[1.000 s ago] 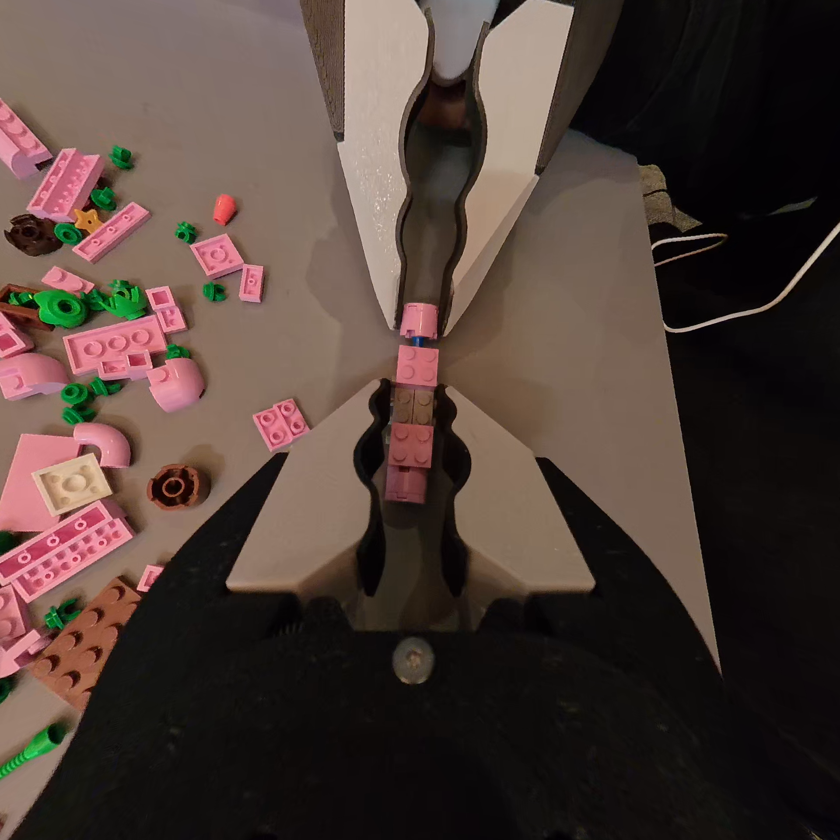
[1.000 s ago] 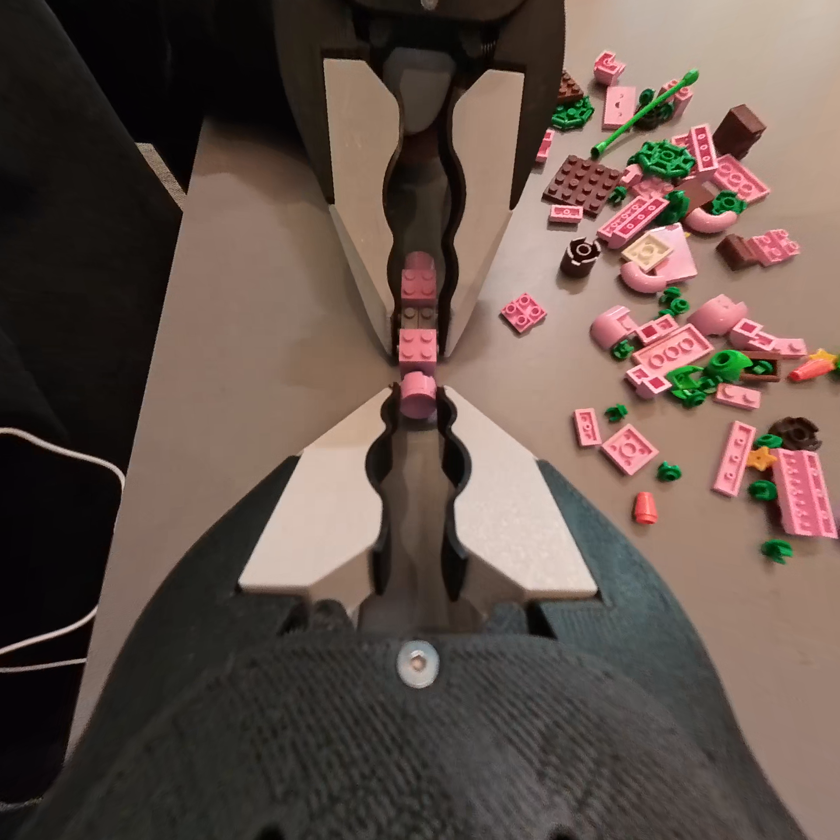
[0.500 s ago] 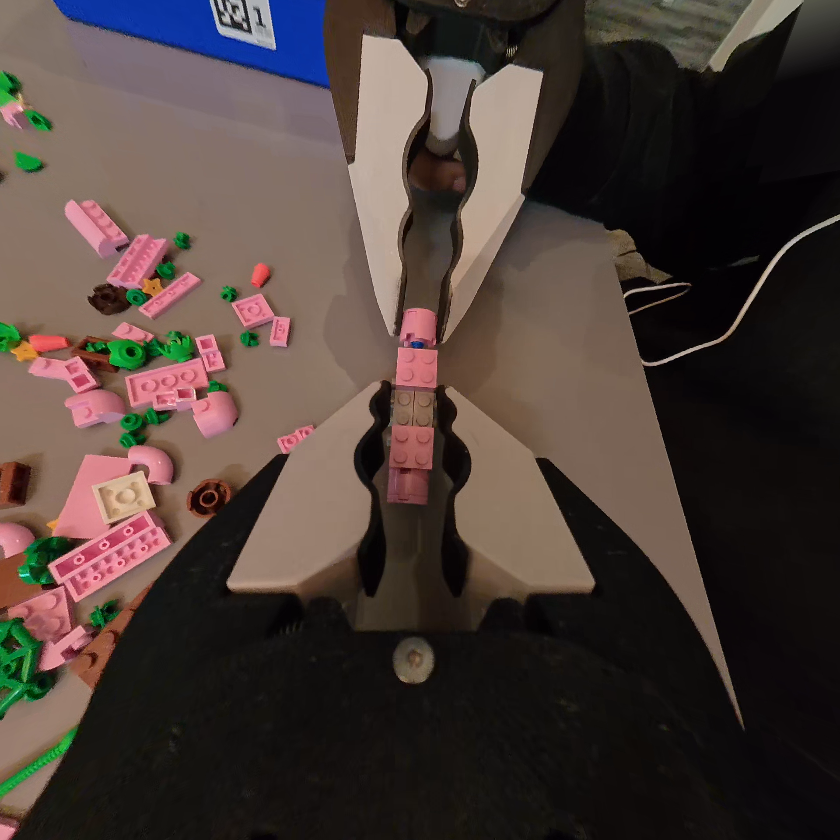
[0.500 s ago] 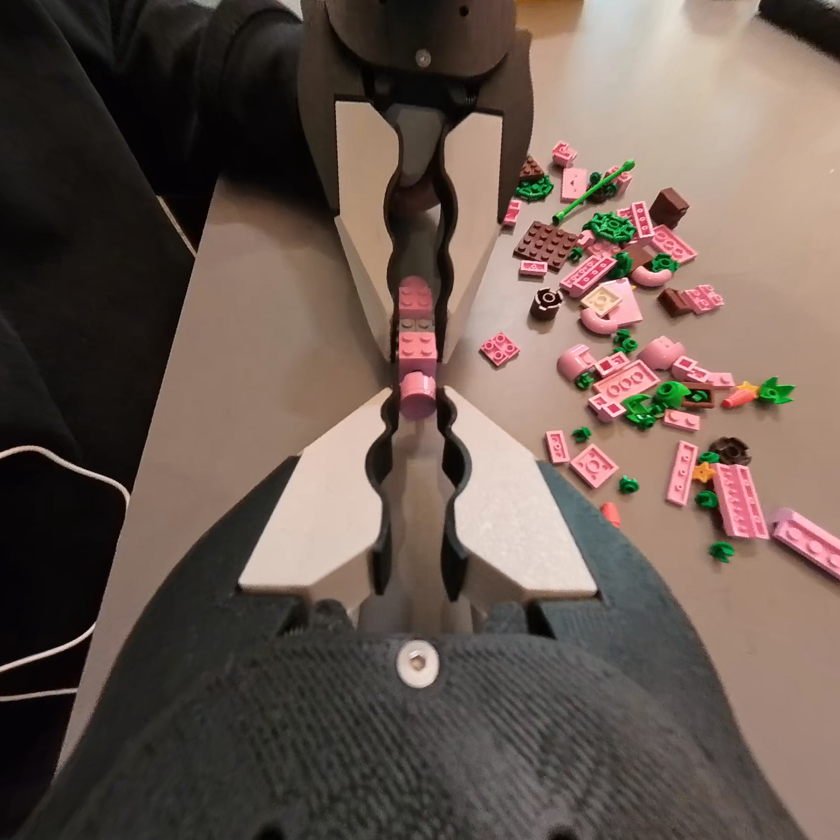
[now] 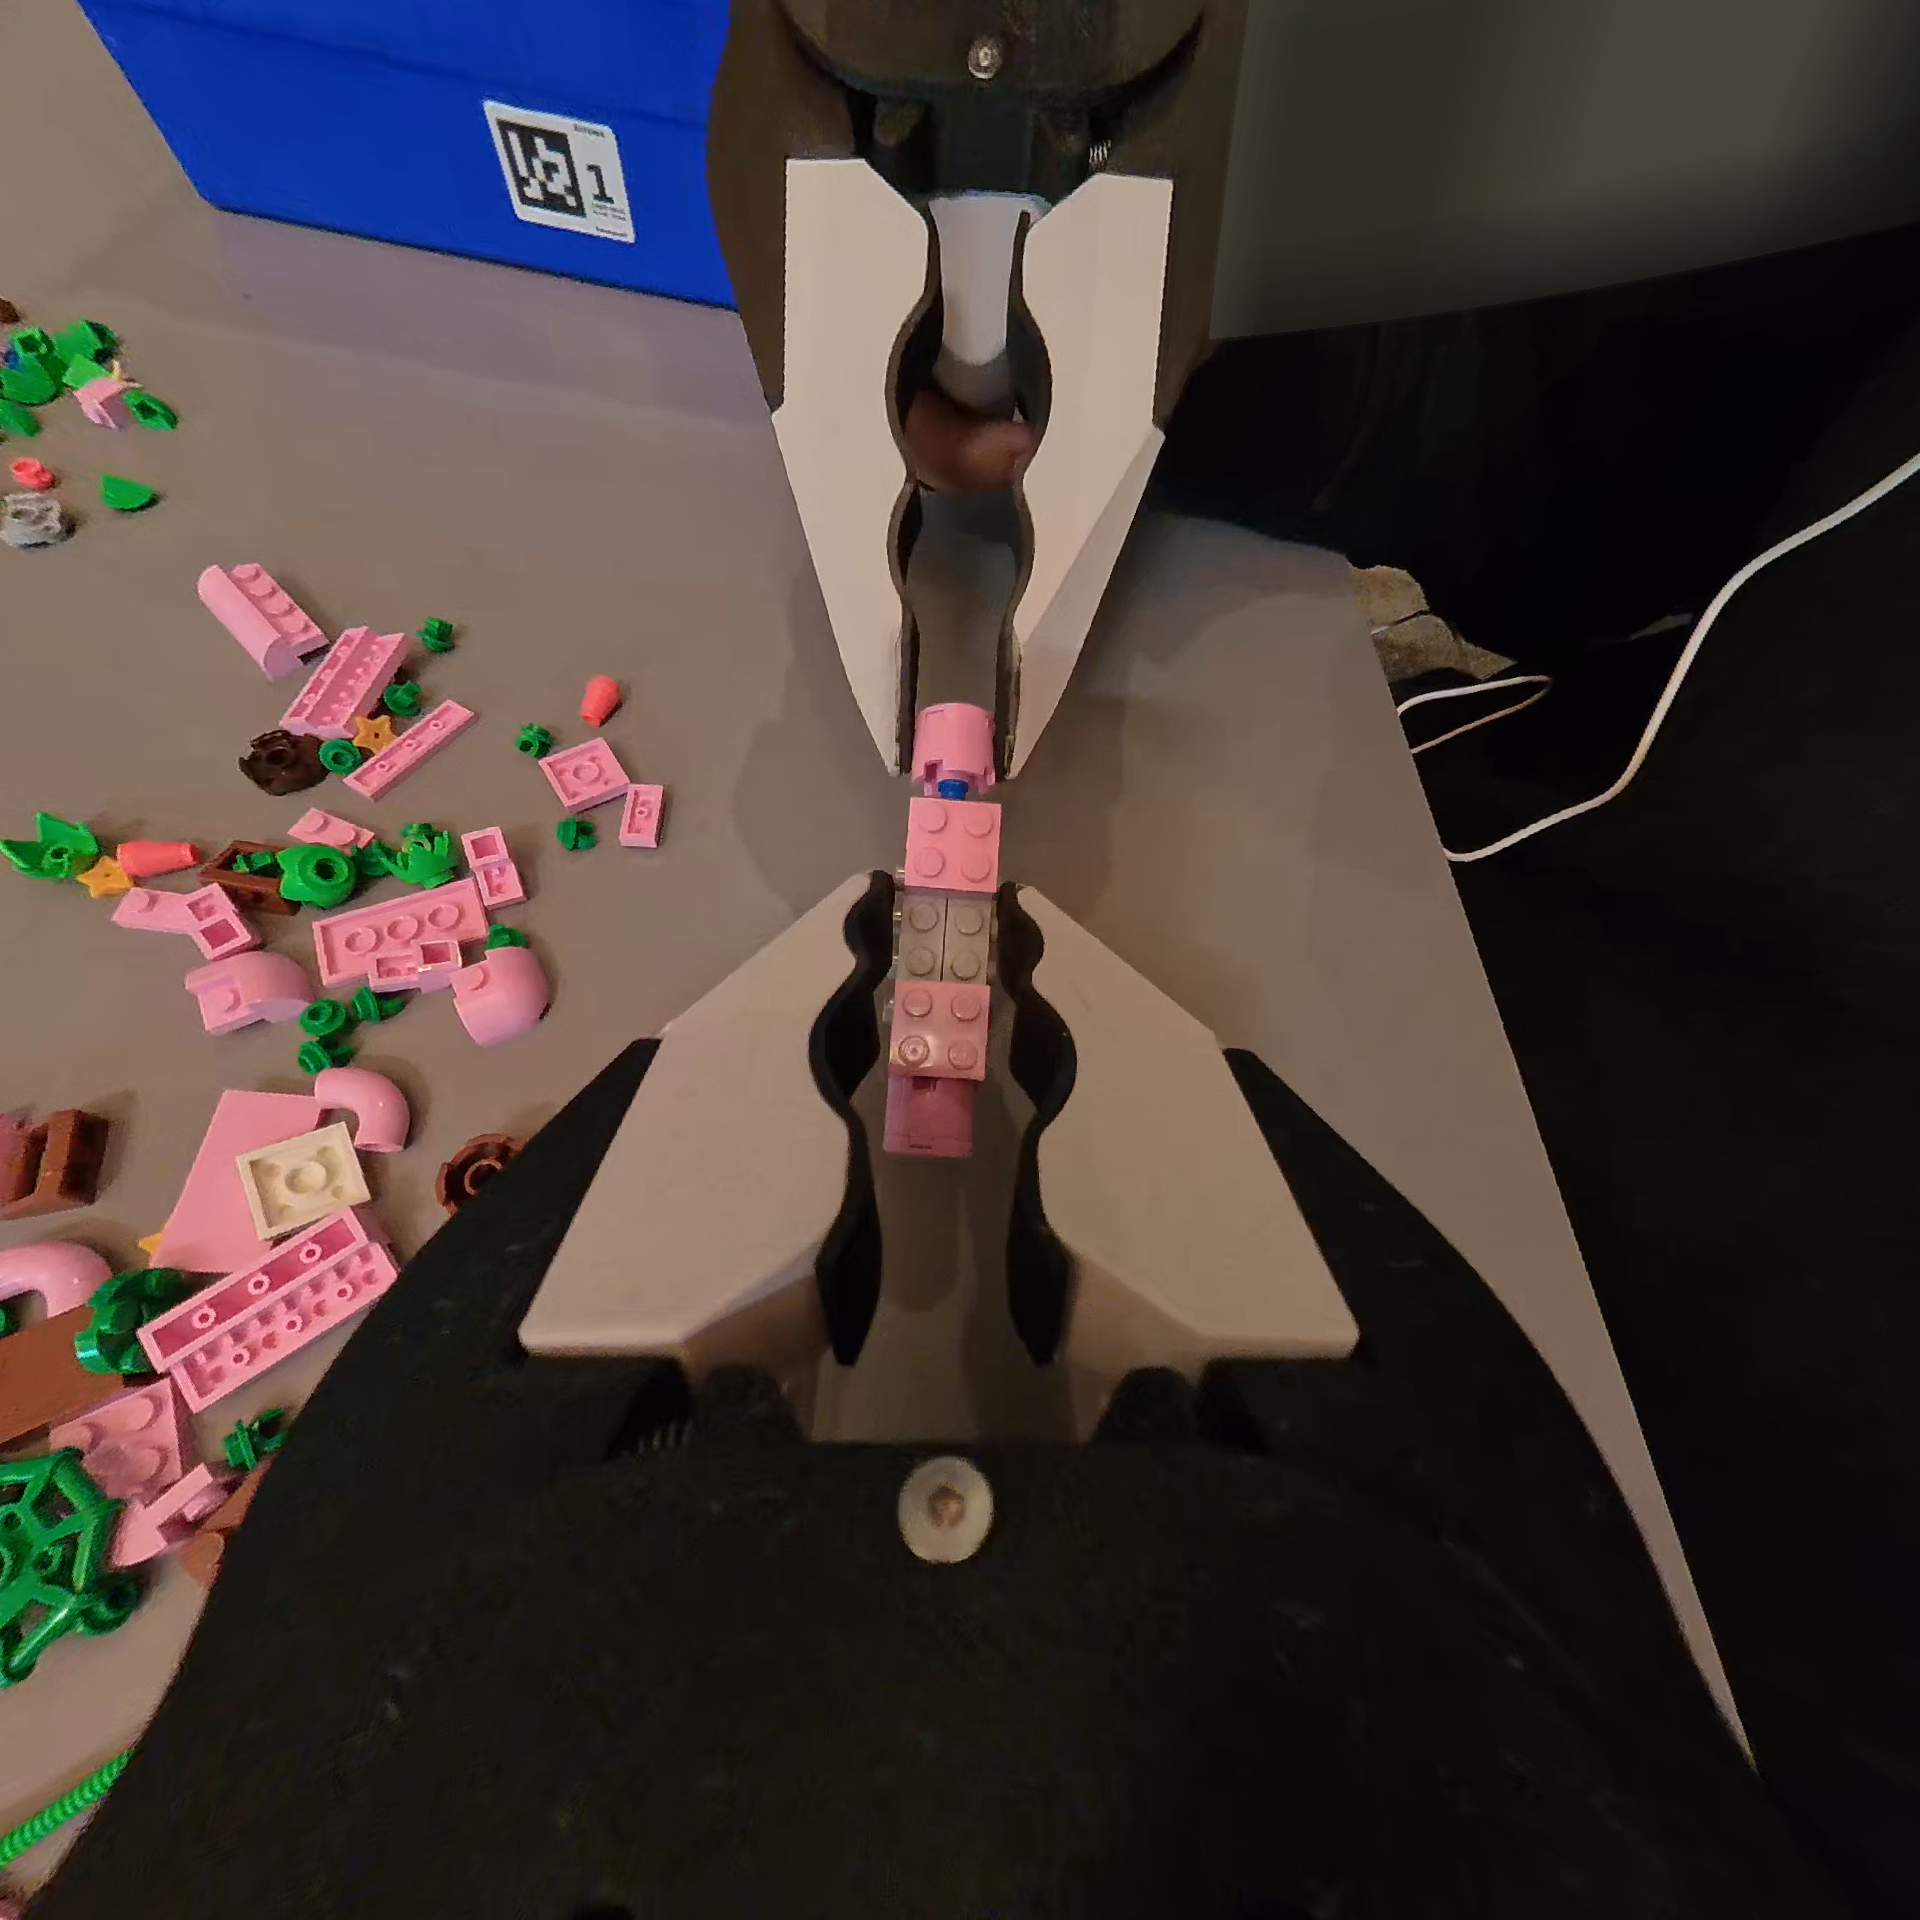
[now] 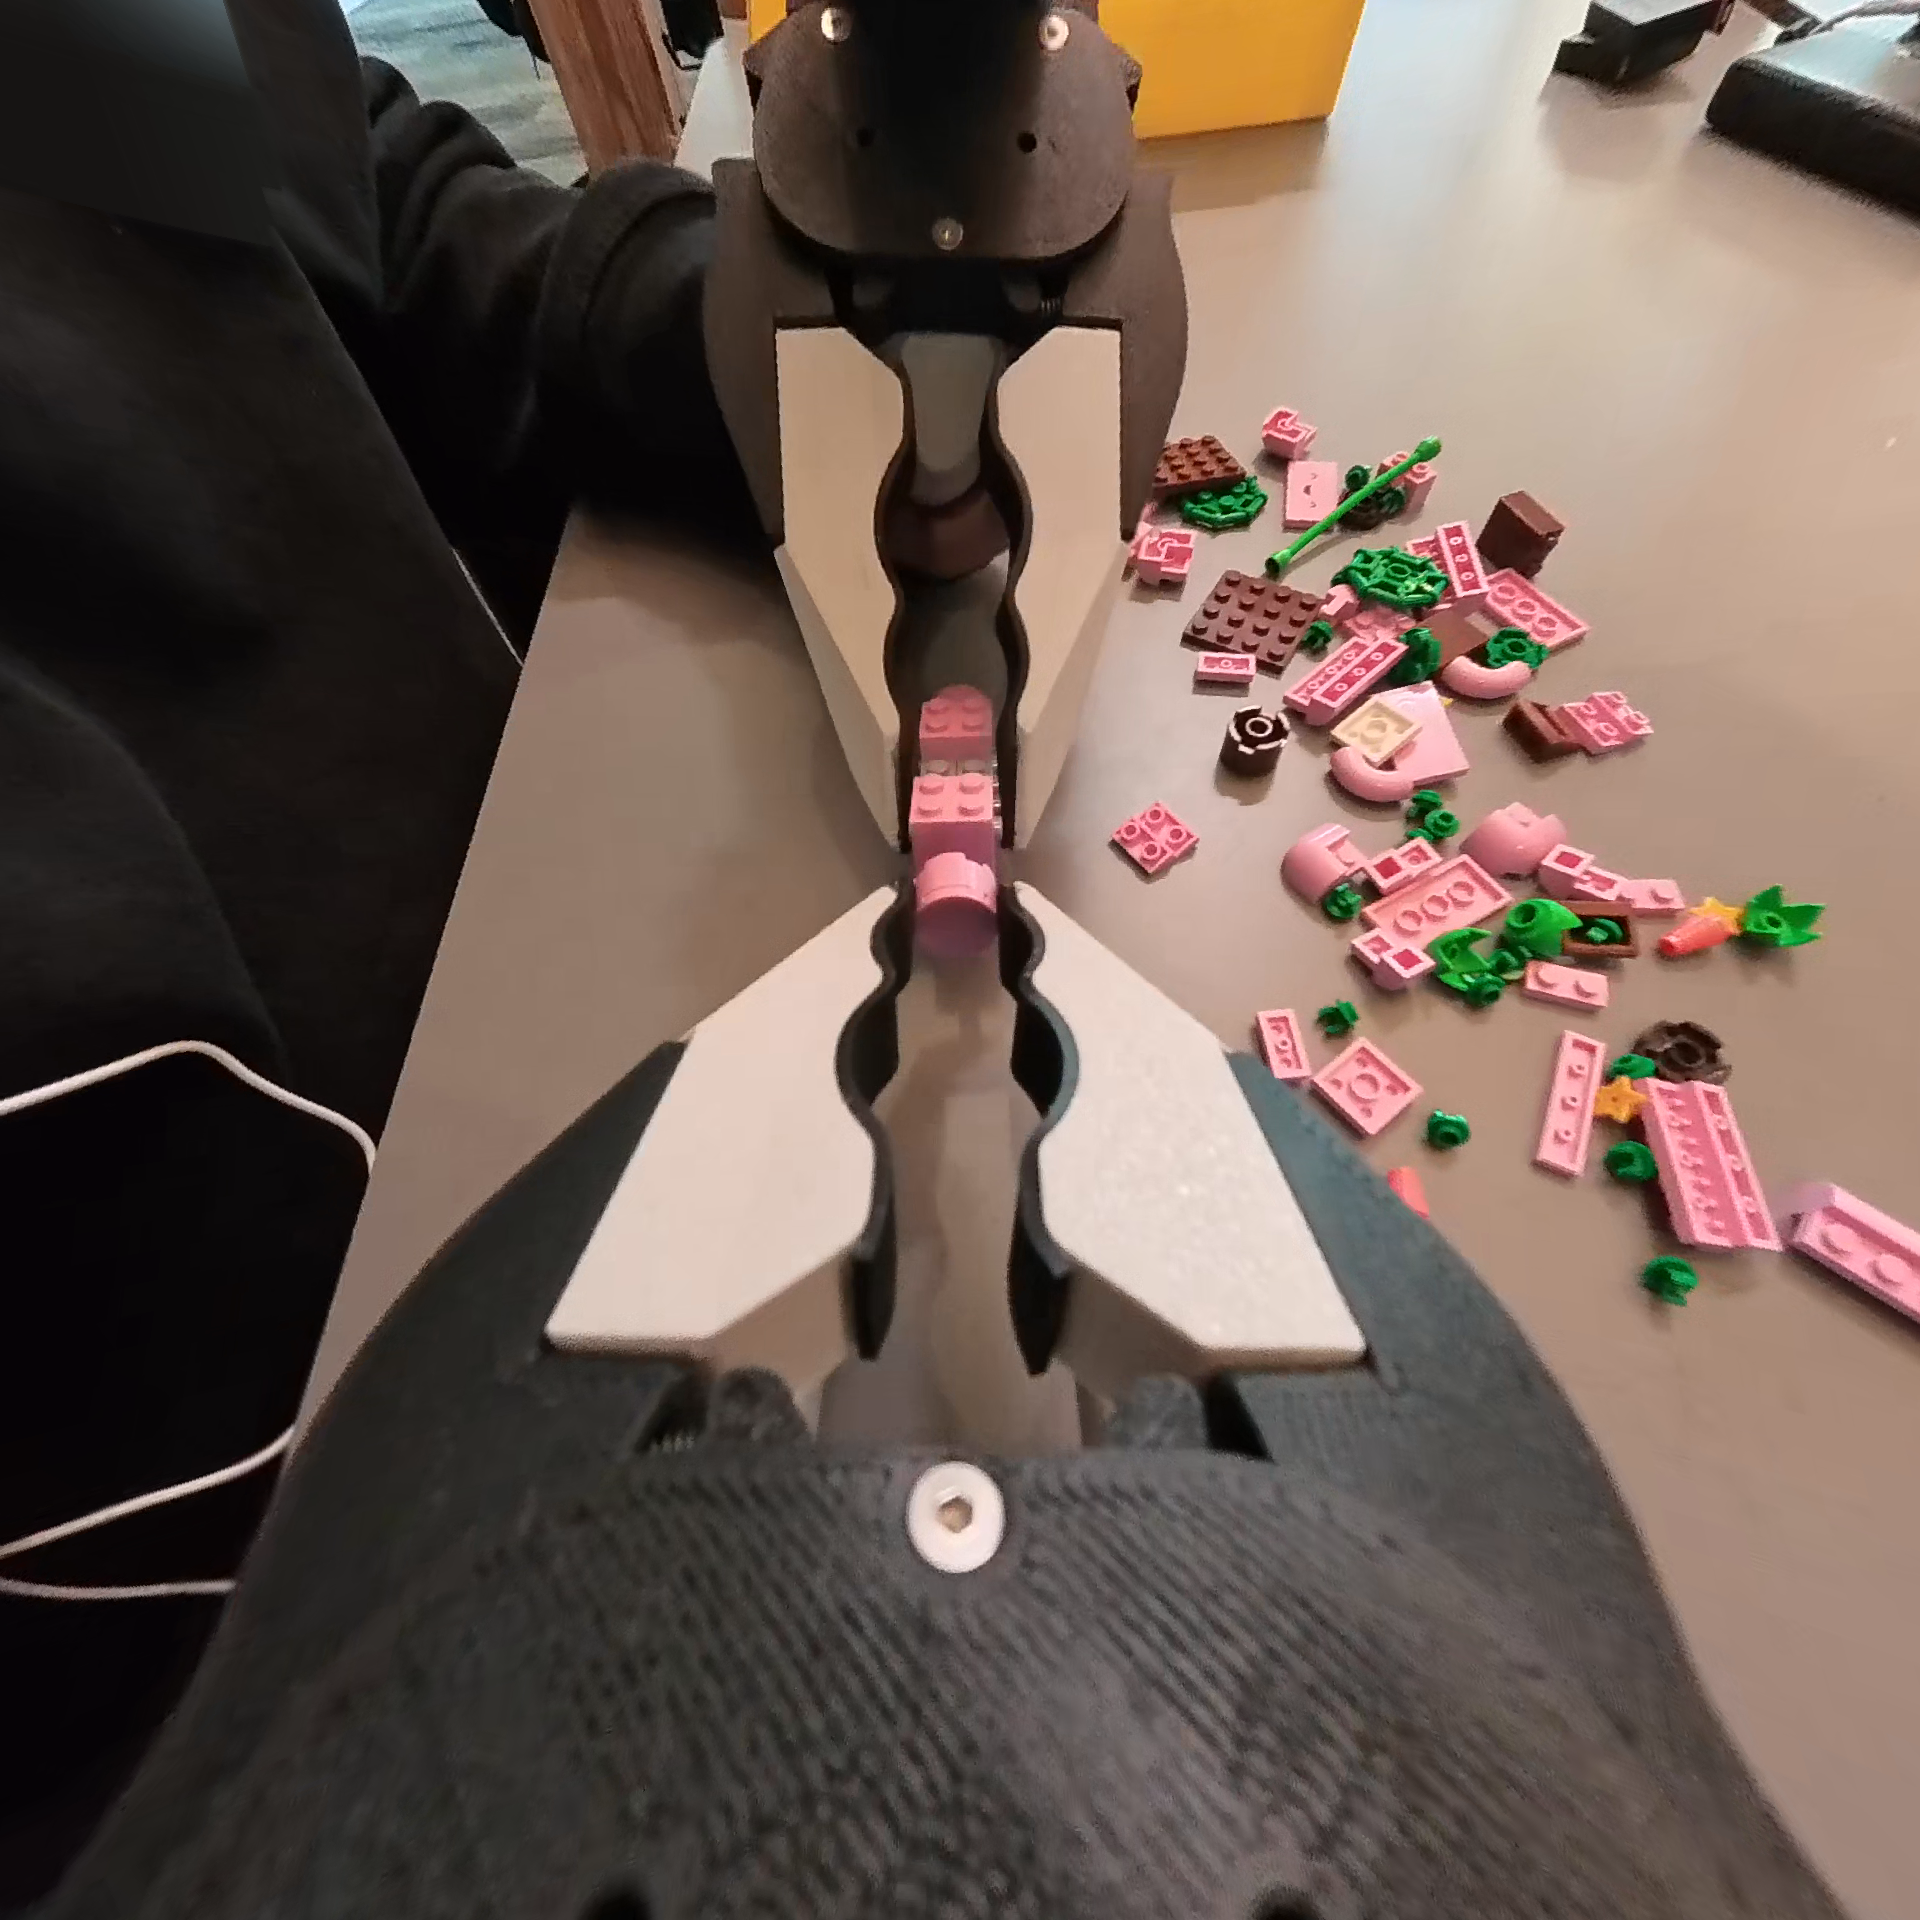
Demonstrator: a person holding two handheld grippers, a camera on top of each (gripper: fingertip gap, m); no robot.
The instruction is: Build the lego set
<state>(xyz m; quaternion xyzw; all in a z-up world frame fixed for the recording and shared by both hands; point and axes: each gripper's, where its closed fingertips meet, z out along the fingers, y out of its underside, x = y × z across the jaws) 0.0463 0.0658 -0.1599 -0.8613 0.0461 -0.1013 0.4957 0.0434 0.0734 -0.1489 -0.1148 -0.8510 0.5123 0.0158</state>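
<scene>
Left tool (image 5: 948,904) clamps pink-grey stack (image 5: 943,935) between tips. Right tool (image 6: 956,904) pinches round pink piece (image 6: 954,909), blue pin (image 5: 948,790) at stack's end. Push straight along stack axis, keep both level, no twisting; loose bricks (image 6: 1455,831) stay clear on counter (image 6: 1558,312).
</scene>
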